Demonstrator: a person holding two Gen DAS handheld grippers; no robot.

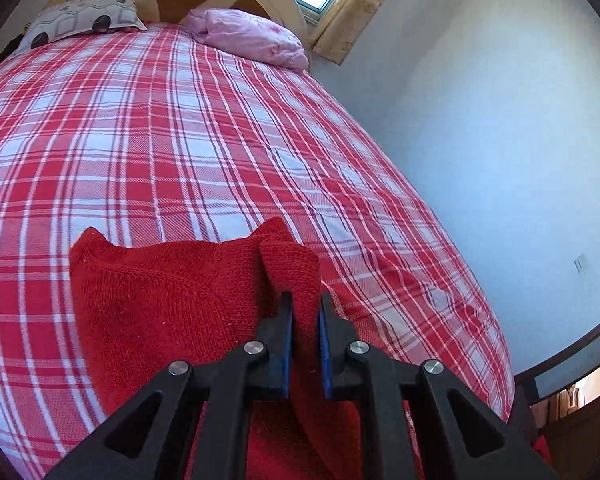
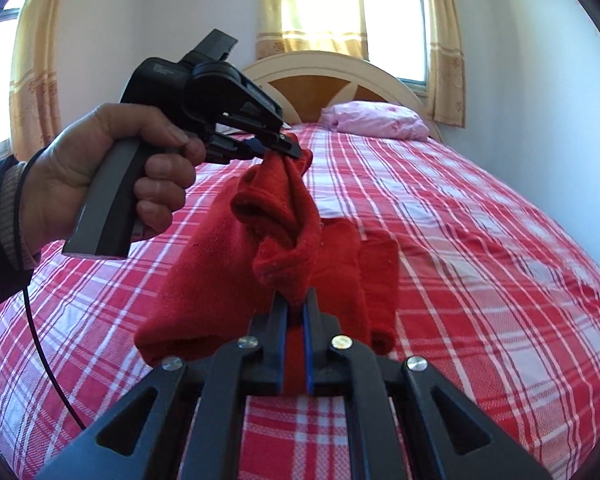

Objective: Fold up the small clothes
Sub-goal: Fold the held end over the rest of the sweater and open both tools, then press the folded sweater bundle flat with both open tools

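No brand name or readable writing shows anywhere; a faint pale mark on the camera housing of the left gripper [image 2: 278,148] is too small to make out.

At the left of the right wrist view, the person's left hand [image 2: 112,172] wraps a grey pistol grip, a thin black cable trailing from the wrist. The gripper's black fingers are pinched on one edge of the red knitted garment [image 2: 268,240], held up off the bed. The garment is coarse, soft knit, bunched into rolled folds between the two tools, with a sleeve-like part hanging toward the checked bedspread [image 2: 480,240]. The right gripper [image 2: 296,308], black with blue pads, is pressed together on a lower fold of the same garment.

In the left wrist view, the left gripper [image 1: 306,312] clamps a doubled flap of the knit between its blue pads [image 1: 287,344], the rest spreading leftward over the bedspread.

The bed is covered in a red, white and pale blue plaid woven cloth, lightly wrinkled. At its head stands a cream, arched headboard [image 2: 332,76] with wood-coloured panels, a crumpled pink pillow [image 2: 380,122] and a patterned white pillow [image 1: 84,18]. The walls are plain white; yellow patterned curtains [image 2: 446,52] flank bright windows.
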